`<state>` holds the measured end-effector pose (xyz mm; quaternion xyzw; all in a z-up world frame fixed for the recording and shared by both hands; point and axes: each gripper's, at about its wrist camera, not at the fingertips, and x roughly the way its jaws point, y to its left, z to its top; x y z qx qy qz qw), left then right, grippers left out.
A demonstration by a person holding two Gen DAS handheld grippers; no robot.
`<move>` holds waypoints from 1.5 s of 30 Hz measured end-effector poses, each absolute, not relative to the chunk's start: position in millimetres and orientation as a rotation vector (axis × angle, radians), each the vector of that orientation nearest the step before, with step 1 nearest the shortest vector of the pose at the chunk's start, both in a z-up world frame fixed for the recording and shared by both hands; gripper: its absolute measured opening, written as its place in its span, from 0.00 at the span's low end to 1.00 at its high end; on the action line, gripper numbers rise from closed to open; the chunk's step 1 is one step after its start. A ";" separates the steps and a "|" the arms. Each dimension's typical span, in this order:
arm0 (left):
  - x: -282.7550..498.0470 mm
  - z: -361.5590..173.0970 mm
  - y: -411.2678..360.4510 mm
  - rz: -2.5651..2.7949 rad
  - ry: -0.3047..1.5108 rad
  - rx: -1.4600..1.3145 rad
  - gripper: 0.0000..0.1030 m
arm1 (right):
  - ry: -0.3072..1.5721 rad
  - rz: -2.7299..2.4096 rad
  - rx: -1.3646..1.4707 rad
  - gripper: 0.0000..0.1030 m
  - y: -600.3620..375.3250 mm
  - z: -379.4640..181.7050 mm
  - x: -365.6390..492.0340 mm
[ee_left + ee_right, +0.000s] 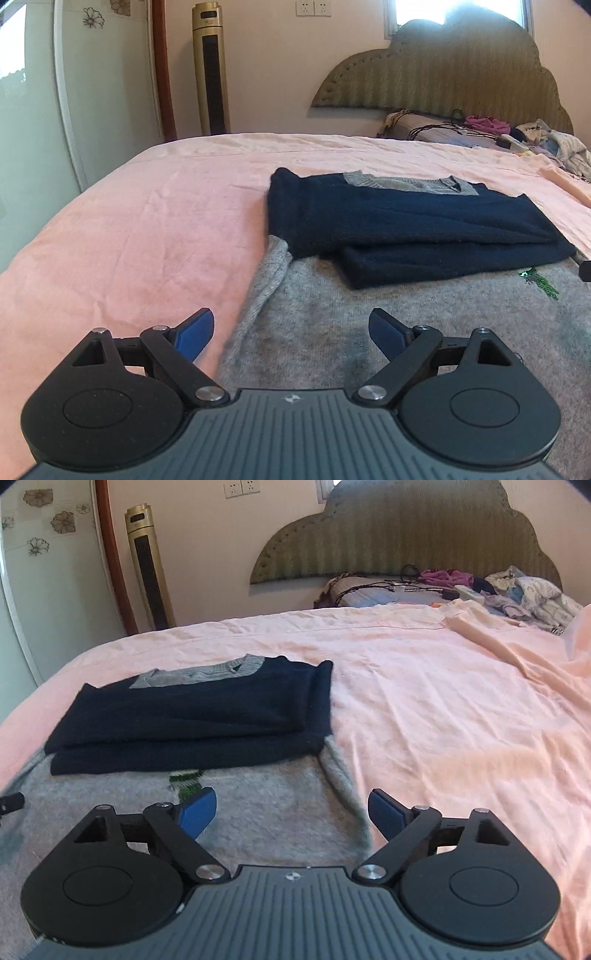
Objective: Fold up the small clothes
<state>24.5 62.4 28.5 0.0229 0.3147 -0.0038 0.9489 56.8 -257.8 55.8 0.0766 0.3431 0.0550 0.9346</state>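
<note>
Both tongs are spread and hold nothing: the left tongs [291, 332] hover over the near left edge of the sweater [406, 325], and the right tongs [291, 812] over its near right edge. The sweater lies flat on the bed [129, 229], roughly in the middle of the pink sheet [443, 701], with its collar [406, 182] at the far end. The next step looks like the final fold, bringing the grey lower half up over the navy part. To do it well, each of the tongs should drop to its own hem corner, take both knit layers together, then lift evenly and carry the hem toward the collar, so the fold line runs straight across just below the sleeves [184, 734]. The knit looks soft and thick, so a shallow bite may slip. The sweater is navy across chest and sleeves, grey below, with a grey ribbed collar; both sleeves are folded across the chest in stacked navy bands. A small green emblem [539, 282] sits on the grey part just below them.
</note>
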 end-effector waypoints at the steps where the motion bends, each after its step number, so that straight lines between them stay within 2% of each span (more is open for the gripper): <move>1: 27.1 23.1 61.3 0.008 0.654 0.065 0.89 | 0.706 0.147 0.153 0.94 -253.1 52.4 61.8; 4: 33.7 14.9 75.8 0.027 0.711 -0.003 0.90 | 0.782 0.104 0.081 0.96 -243.0 32.8 77.7; 6: 33.7 14.2 84.2 0.062 0.711 -0.003 0.90 | 0.747 0.107 -0.022 1.00 -239.9 21.4 72.1; 10: 30.6 16.7 85.4 0.072 0.711 0.031 0.90 | 0.739 0.109 -0.011 1.00 -245.7 22.3 69.0; 12: 18.7 23.7 81.9 0.102 0.697 0.046 0.89 | 0.750 0.092 -0.035 1.00 -241.5 25.9 66.9; 14: -2.0 33.0 77.4 0.037 0.685 -0.001 0.89 | 0.754 0.065 -0.005 0.94 -237.6 37.6 52.6; 16: -19.2 37.8 63.9 -0.039 0.683 -0.036 0.89 | 0.709 0.144 0.038 1.00 -229.0 51.2 26.7; 19: -30.2 31.4 33.6 -0.131 0.709 0.023 0.89 | 0.725 0.256 -0.007 1.00 -198.6 53.2 5.3; 22: -34.3 16.0 27.1 -0.142 0.708 0.108 0.90 | 0.789 0.231 -0.116 1.00 -180.9 32.6 3.6; 28: -32.7 17.4 50.3 -0.097 0.713 0.108 0.91 | 0.738 0.172 -0.039 1.00 -225.2 27.6 -8.5; 35: -73.6 31.9 21.9 -0.218 0.729 0.079 0.90 | 0.744 0.236 0.014 1.00 -202.1 50.3 -38.7; 38: -81.7 15.5 20.7 -0.236 0.718 0.135 0.91 | 0.801 0.261 -0.057 1.00 -185.8 36.9 -46.1; 39: -82.3 15.5 27.0 -0.243 0.719 0.127 0.92 | 0.768 0.264 -0.104 1.00 -184.6 30.8 -53.2; 45: -89.4 21.0 44.6 -0.155 0.726 0.142 0.92 | 0.751 0.221 -0.068 1.00 -218.7 32.1 -66.8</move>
